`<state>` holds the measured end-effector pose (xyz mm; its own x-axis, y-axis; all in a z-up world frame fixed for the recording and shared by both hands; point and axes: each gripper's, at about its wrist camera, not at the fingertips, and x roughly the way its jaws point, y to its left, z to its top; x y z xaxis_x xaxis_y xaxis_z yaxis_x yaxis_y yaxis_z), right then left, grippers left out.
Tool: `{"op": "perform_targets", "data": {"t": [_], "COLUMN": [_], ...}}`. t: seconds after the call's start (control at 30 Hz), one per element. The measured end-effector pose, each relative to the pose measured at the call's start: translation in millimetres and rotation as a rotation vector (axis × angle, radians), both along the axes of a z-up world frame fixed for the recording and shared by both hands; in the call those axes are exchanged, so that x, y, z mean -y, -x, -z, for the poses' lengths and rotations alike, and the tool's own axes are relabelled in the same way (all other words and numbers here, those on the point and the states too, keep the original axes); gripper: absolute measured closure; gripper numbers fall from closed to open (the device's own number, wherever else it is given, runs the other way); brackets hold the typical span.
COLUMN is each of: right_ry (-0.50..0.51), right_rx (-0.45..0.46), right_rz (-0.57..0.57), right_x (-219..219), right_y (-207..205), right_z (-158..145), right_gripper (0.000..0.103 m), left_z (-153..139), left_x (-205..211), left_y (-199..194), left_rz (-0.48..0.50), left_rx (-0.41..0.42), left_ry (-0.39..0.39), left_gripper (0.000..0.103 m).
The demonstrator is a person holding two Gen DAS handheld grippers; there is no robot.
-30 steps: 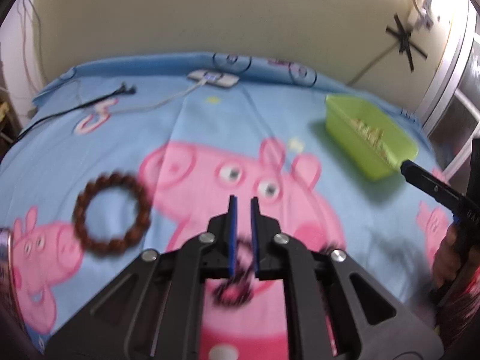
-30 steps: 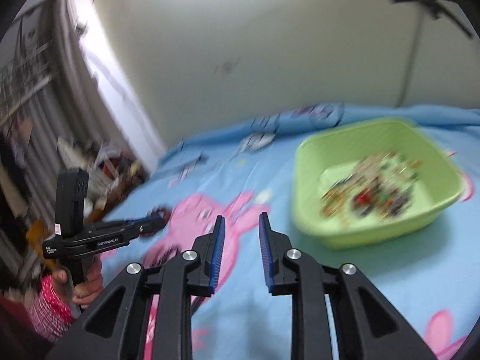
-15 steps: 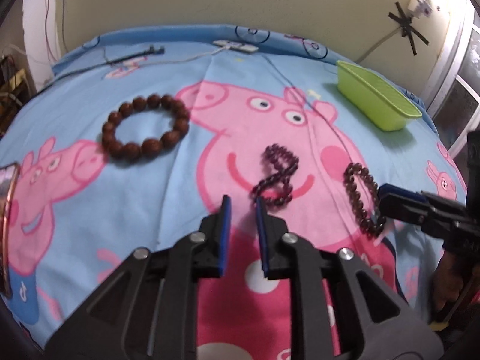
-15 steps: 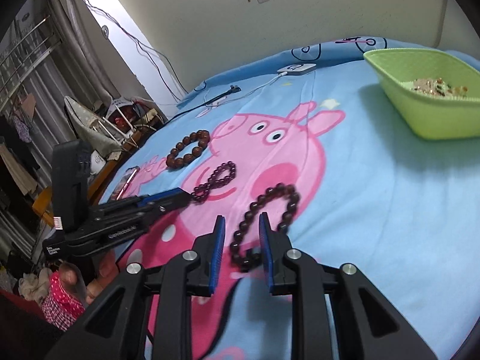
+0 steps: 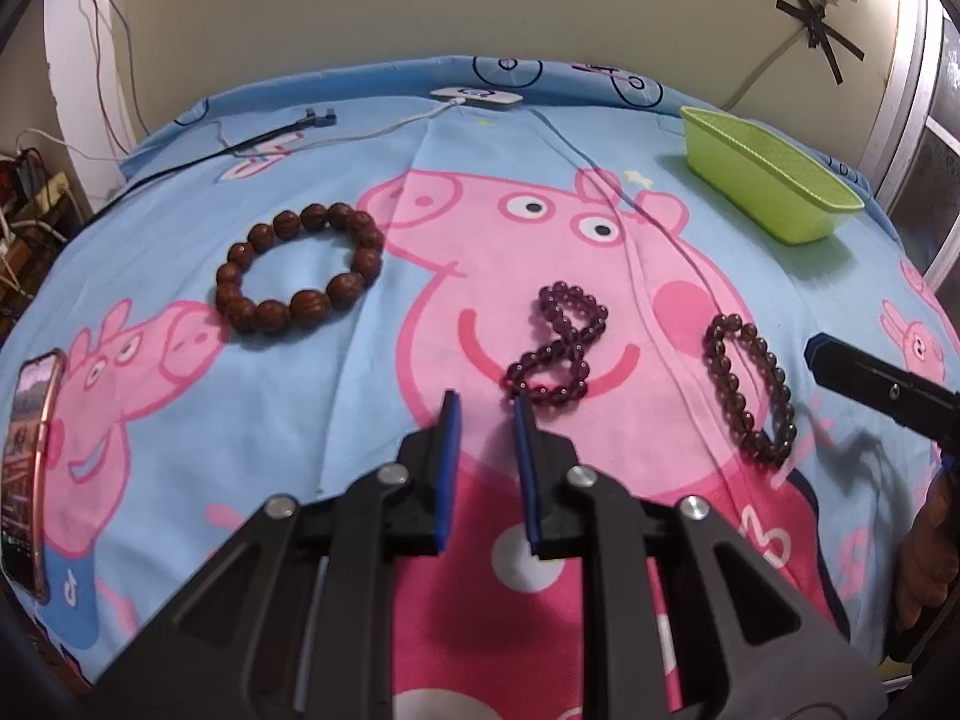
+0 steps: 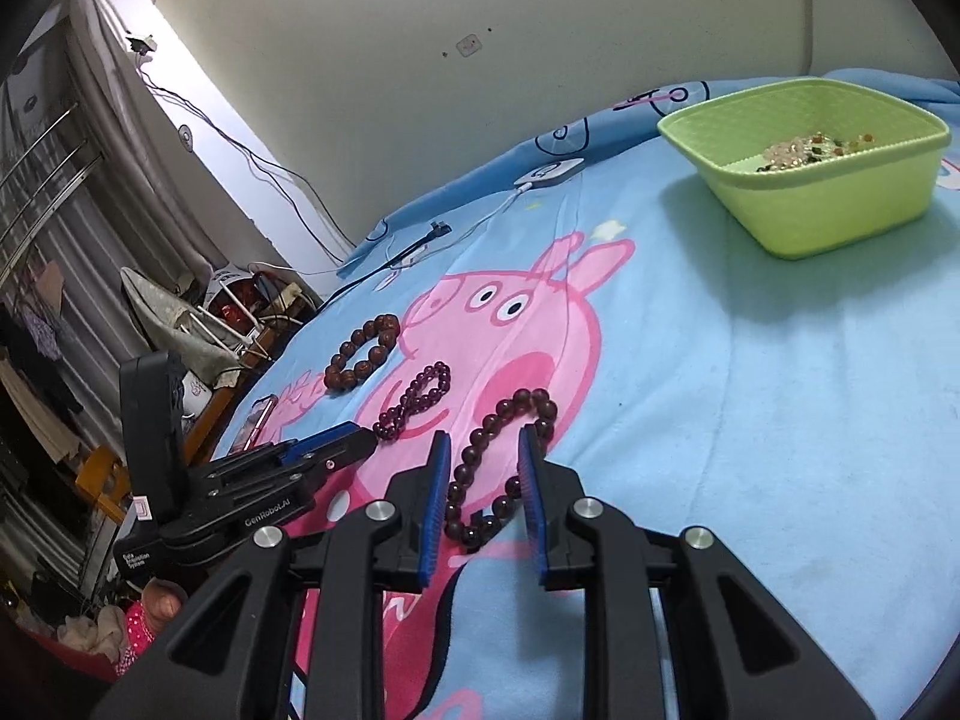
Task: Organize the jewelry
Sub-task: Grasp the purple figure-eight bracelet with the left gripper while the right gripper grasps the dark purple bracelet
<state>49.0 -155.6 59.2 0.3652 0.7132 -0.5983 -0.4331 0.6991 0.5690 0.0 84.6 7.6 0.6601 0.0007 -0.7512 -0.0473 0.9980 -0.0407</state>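
Low over the cartoon bedspread (image 5: 300, 420), the left gripper (image 5: 486, 414) hovers with its jaws narrowly parted and empty, the twisted purple bracelet (image 5: 561, 354) just past its tips at 1 o'clock, likely its next pick. Beside it the right gripper (image 6: 483, 450) also shows a narrow gap, lined up on the dark bead bracelet (image 6: 543, 405) without pinching it. A wooden bracelet (image 5: 264, 315) lies at 10 o'clock. Far off at 2 o'clock the green basket (image 5: 774, 204) already holds small jewelry, with open cloth between. Only a phone (image 5: 30, 456) at 9 o'clock crowds the bed's edge.
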Motion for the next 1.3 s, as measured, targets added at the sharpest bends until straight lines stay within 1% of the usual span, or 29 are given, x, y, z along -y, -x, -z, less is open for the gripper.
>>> {"op": "perform_targets", "data": {"t": [0.17, 0.43, 0.67, 0.87, 1.1, 1.17, 1.2, 1.23, 1.3], "right_ry": [0.001, -0.033, -0.048, -0.049, -0.050, -0.053, -0.052, -0.049, -0.040], "right_rx": [-0.007, -0.017, -0.014, -0.022, -0.036, -0.033, -0.036, -0.040, -0.052], "right_rz": [-0.026, -0.073, -0.066, -0.079, -0.104, -0.103, -0.102, -0.101, -0.104], "right_x": [-4, -7, -5, -6, -10, -9, -10, -10, -12], "right_y": [-1, -3, -1, -4, -5, -4, -4, -5, -6], "right_z": [1, 2, 2, 4, 6, 5, 6, 6, 8], "right_gripper": [0.099, 0.099, 0.099, 0.099, 0.098, 0.098, 0.098, 0.098, 0.098], "left_z": [0, 1, 1, 1, 1, 1, 1, -1, -2], "left_x": [2, 4, 4, 3, 2, -1, -4, -9, -18], "left_y": [0, 0, -1, 0, -2, -1, 1, 3, 6], "left_rz": [-0.007, -0.016, -0.018, -0.032, -0.031, -0.025, -0.016, -0.012, -0.026], "left_rx": [-0.001, -0.001, -0.001, -0.004, -0.006, -0.005, -0.001, 0.007, 0.017], "left_ry": [-0.016, -0.040, -0.051, -0.045, -0.034, -0.009, 0.022, 0.057, 0.103], "left_gripper": [0.086, 0.084, 0.083, 0.078, 0.077, 0.075, 0.071, 0.069, 0.063]}}
